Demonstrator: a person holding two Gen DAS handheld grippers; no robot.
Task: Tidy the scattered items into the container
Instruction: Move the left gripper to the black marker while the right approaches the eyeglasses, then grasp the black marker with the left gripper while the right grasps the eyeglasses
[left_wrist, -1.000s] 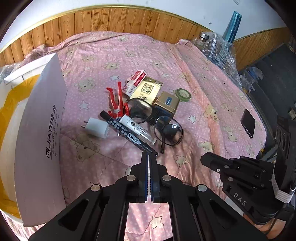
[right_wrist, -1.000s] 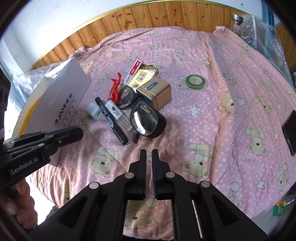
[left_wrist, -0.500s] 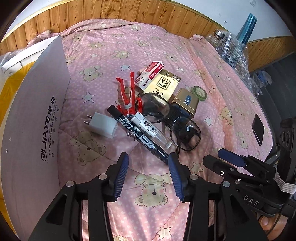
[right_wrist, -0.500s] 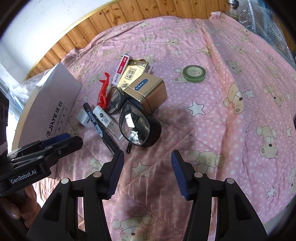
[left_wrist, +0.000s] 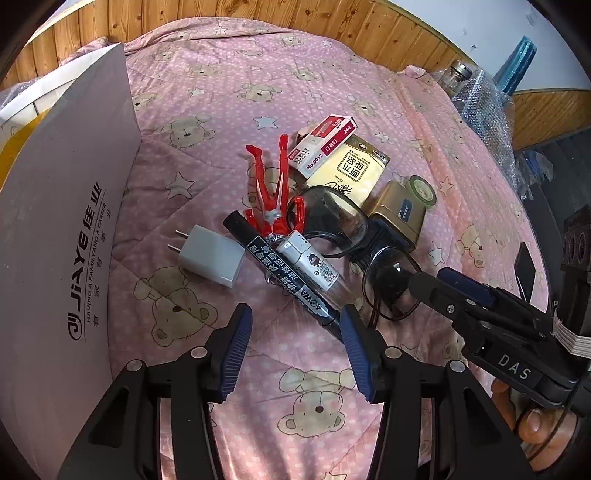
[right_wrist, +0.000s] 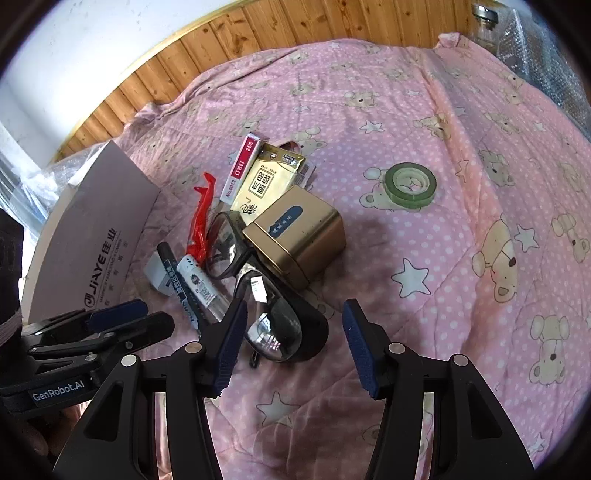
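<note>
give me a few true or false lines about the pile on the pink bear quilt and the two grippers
1. The left gripper is open and holds nothing. True.
2. The green tape roll lies on top of the gold metal tin. False: it lies apart on the pink bear quilt.
3. The black-framed glasses touch the tin. True.
4. The white plug adapter is clamped in the right gripper. False: it lies on the quilt, and that gripper is open.
</note>
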